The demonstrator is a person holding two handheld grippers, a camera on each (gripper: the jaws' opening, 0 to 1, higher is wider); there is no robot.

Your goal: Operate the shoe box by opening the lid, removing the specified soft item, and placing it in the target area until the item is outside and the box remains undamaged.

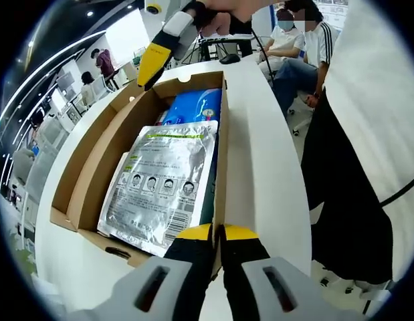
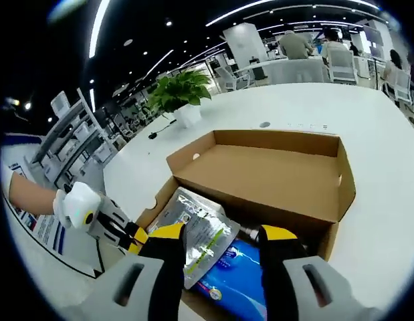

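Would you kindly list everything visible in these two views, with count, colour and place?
Open brown cardboard shoe box: one, brown, on the table, lid folded back.
Silver foil pouch: one, silver with green print, inside the box, lying on the blue pack.
Blue plastic pack: one, blue, inside the box.
White table: one, white, beneath the box.
Potted green plant: one, green, on the table behind the box.
Seated people: several, background.
Left tool: yellow-tipped, shut on the box's edge.
Right tool: yellow-tipped, open above the pouch.

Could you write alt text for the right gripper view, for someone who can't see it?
An open cardboard shoe box on a white table holds a silver pouch and a blue packet. The right gripper hovers open above them, and the left gripper grips the box's edge.
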